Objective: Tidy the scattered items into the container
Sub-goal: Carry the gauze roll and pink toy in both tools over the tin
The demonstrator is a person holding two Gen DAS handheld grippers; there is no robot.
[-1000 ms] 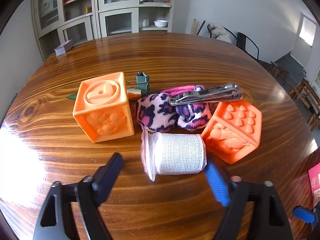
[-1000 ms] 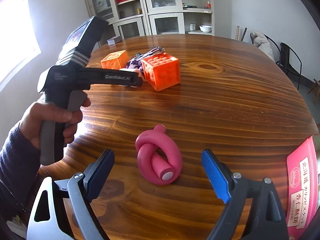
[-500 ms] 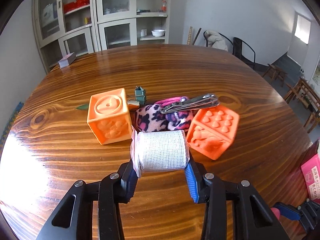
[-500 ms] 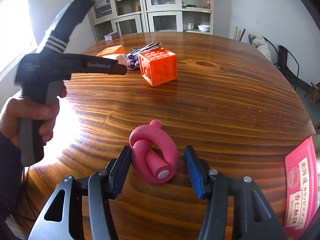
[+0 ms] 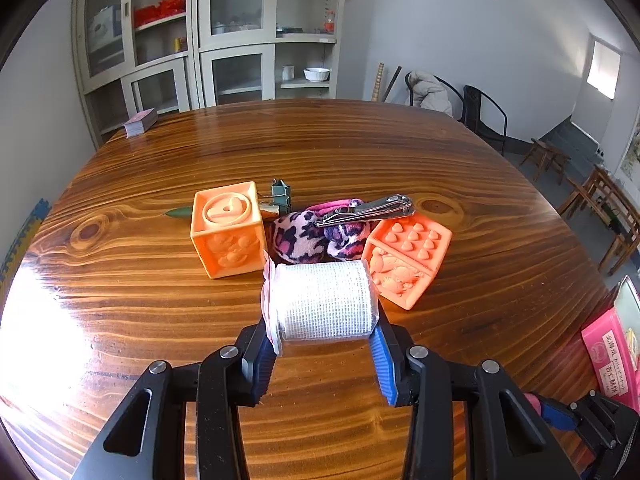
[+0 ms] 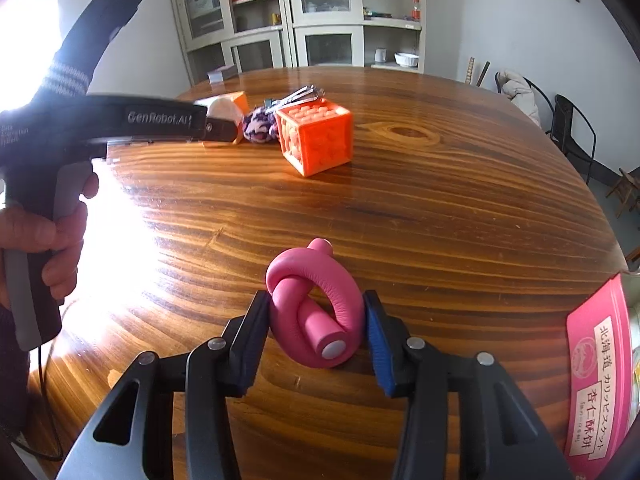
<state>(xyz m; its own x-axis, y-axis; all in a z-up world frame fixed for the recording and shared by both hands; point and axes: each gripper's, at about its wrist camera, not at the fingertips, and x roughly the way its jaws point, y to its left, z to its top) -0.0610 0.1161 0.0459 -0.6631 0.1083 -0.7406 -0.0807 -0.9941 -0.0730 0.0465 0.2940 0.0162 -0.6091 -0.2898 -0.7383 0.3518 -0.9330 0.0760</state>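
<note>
Left gripper (image 5: 322, 354) now gripping the white gauze roll (image 5: 322, 300) end to end, a moment ago lying free between spread jaws, and holding it just clear of the table (image 5: 360, 152), near the pale orange cube (image 5: 228, 230) and the orange studded cube (image 5: 406, 258). Right gripper (image 6: 316, 332) closing, pads already pressing the pink knotted tube (image 6: 316, 308), earlier untouched between wide jaws. Meaning, likely: two items secured, both still needing carrying to the container. Reading "GenRobot.AI" on the left tool's body (image 6: 160, 118); Japanese characters showing on the pink box (image 6: 598, 384), possibly the container's lid.
</note>
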